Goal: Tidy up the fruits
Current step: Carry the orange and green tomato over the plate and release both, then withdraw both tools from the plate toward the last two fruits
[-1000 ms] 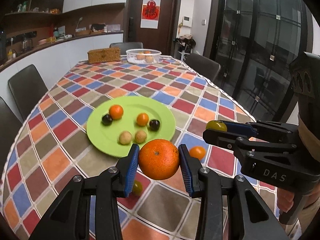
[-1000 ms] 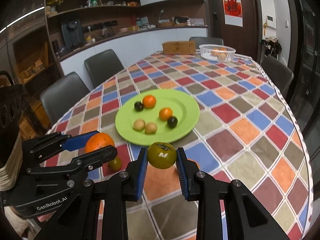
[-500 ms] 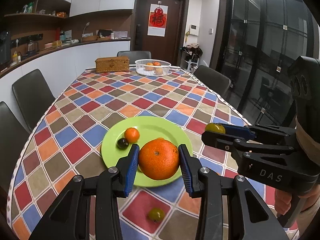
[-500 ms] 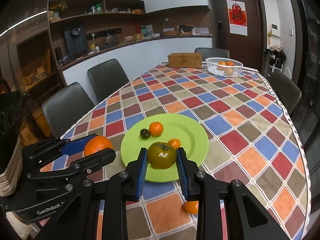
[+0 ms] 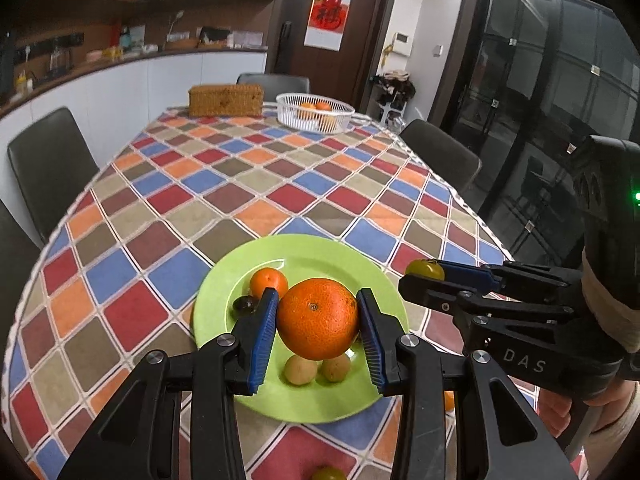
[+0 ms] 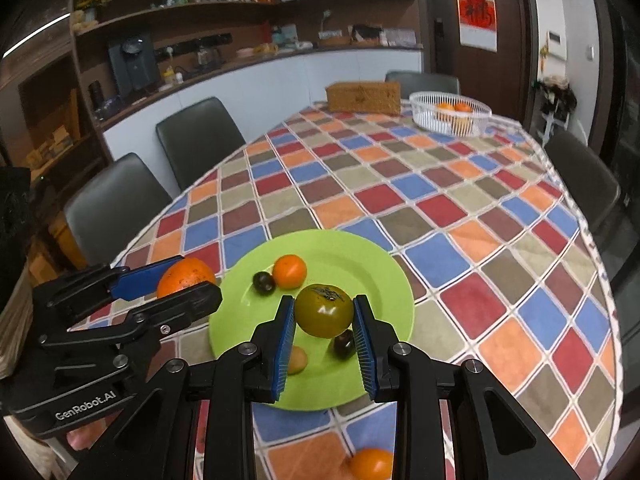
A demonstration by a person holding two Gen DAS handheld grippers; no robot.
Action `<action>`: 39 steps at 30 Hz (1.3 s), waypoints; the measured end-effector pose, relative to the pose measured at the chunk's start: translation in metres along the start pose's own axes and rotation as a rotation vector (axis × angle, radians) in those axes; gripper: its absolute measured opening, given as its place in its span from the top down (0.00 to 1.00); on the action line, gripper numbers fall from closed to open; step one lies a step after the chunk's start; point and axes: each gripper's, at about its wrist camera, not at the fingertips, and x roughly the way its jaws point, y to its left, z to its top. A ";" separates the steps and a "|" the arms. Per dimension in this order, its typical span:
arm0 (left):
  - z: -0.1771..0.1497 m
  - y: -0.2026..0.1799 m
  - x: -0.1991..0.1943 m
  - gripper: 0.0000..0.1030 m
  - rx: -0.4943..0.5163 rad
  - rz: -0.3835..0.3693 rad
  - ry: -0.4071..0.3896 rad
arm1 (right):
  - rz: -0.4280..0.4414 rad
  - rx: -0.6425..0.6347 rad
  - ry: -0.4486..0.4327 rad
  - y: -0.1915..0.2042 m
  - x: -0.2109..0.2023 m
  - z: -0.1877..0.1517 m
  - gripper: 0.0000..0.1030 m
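Note:
My left gripper (image 5: pixel 318 322) is shut on a large orange (image 5: pixel 318 319) and holds it in the air above the near side of the green plate (image 5: pixel 316 254). My right gripper (image 6: pixel 324 318) is shut on a green tomato (image 6: pixel 324 316), also above the plate (image 6: pixel 372 264). On the plate lie a small orange (image 5: pixel 269 281), a dark plum (image 5: pixel 245 305) and two tan fruits (image 5: pixel 301 369). In the right wrist view a second dark fruit (image 6: pixel 343 344) lies under the tomato. The other gripper shows at each view's side.
A small orange (image 6: pixel 370 464) and a small green fruit (image 5: pixel 328 473) lie on the chequered cloth in front of the plate. A white wire basket (image 5: pixel 315 110) of oranges and a wicker box (image 5: pixel 226 100) stand at the far end. Chairs surround the table.
Both grippers have risen and drawn back with their fruit still held. The plate now sits lower and farther under them in both views.

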 end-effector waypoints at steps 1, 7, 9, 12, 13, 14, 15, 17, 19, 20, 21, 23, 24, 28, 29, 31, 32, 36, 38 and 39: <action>0.002 0.002 0.008 0.62 -0.012 -0.004 0.017 | 0.004 0.012 0.019 -0.004 0.006 0.002 0.71; 0.005 0.010 0.037 0.62 -0.047 -0.009 0.086 | 0.012 0.063 0.096 -0.019 0.038 0.009 0.71; 0.005 0.012 0.044 0.62 -0.056 -0.009 0.107 | 0.012 0.083 0.118 -0.024 0.048 0.010 0.71; 0.005 0.015 0.056 0.62 -0.064 -0.005 0.139 | 0.011 0.111 0.147 -0.031 0.060 0.008 0.71; 0.004 0.016 0.061 0.62 -0.064 -0.001 0.152 | 0.009 0.120 0.160 -0.034 0.065 0.007 0.71; 0.005 0.016 0.064 0.62 -0.064 0.002 0.162 | 0.009 0.125 0.171 -0.035 0.068 0.006 0.71; 0.004 0.017 0.069 0.62 -0.065 0.007 0.175 | 0.010 0.128 0.179 -0.036 0.071 0.005 0.71; 0.003 0.019 0.074 0.62 -0.069 0.013 0.189 | 0.010 0.137 0.197 -0.038 0.076 0.002 0.71; 0.001 0.021 0.079 0.62 -0.076 0.013 0.207 | 0.003 0.138 0.210 -0.039 0.080 0.000 0.71; 0.001 0.022 0.082 0.62 -0.081 0.016 0.214 | 0.002 0.136 0.213 -0.040 0.081 -0.001 0.71; 0.000 0.023 0.083 0.62 -0.084 0.020 0.218 | 0.000 0.134 0.216 -0.040 0.082 -0.001 0.71; 0.000 0.023 0.085 0.62 -0.086 0.027 0.222 | -0.004 0.135 0.223 -0.040 0.084 -0.002 0.71; -0.001 0.023 0.085 0.62 -0.087 0.031 0.222 | -0.005 0.136 0.224 -0.041 0.085 -0.003 0.71; 0.000 0.022 0.081 0.59 -0.078 0.045 0.209 | -0.010 0.131 0.229 -0.040 0.085 -0.004 0.69; 0.000 0.021 0.079 0.59 -0.073 0.049 0.205 | -0.011 0.131 0.227 -0.040 0.084 -0.005 0.69; 0.002 0.020 0.075 0.58 -0.068 0.060 0.204 | -0.011 0.135 0.222 -0.040 0.081 -0.005 0.69; 0.003 0.019 0.072 0.58 -0.068 0.058 0.199 | -0.007 0.133 0.217 -0.040 0.079 -0.005 0.69; 0.008 0.013 0.058 0.58 -0.049 0.069 0.175 | 0.000 0.125 0.187 -0.037 0.064 -0.004 0.69; 0.010 0.009 0.049 0.58 -0.039 0.077 0.162 | 0.005 0.118 0.169 -0.034 0.055 -0.003 0.69; 0.011 0.006 0.043 0.58 -0.030 0.081 0.153 | 0.008 0.114 0.160 -0.032 0.050 -0.002 0.69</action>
